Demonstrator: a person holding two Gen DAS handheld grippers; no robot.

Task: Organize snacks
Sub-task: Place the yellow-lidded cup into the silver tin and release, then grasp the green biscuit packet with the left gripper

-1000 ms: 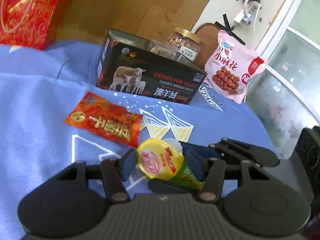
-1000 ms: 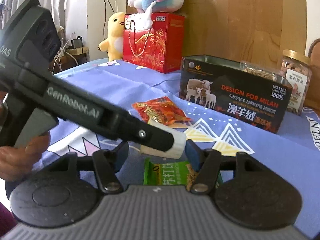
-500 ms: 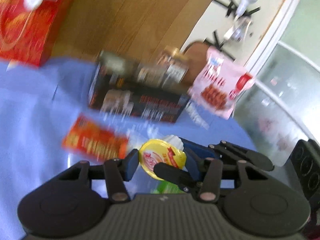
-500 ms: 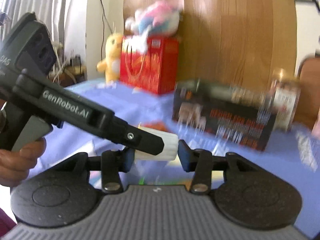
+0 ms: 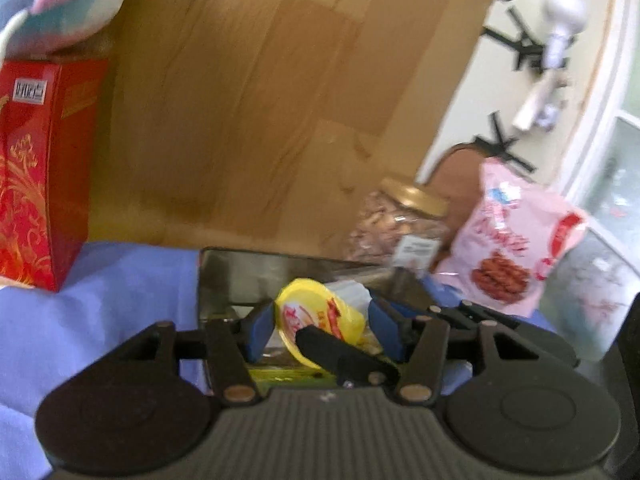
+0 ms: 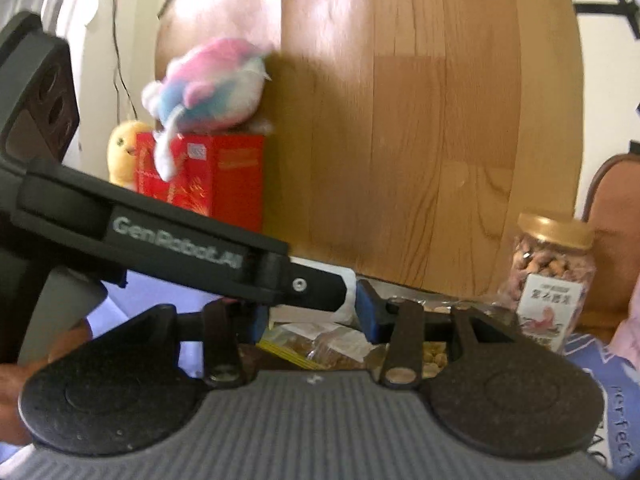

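Both grippers, left (image 5: 320, 330) and right (image 6: 310, 314), clenched on yellow-lidded cup (image 5: 318, 318) above tin box (image 5: 224, 276). Risk: uneven release tips cup outside box.

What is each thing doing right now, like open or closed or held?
yellow-lidded cup, lid on, held over the tin.
right gripper, shut on the cup.
left gripper, pads beside the cup, grip unclear.
black tin, open, snacks inside.
nut jar, upright, lid on.
pink snack bag, standing upright.
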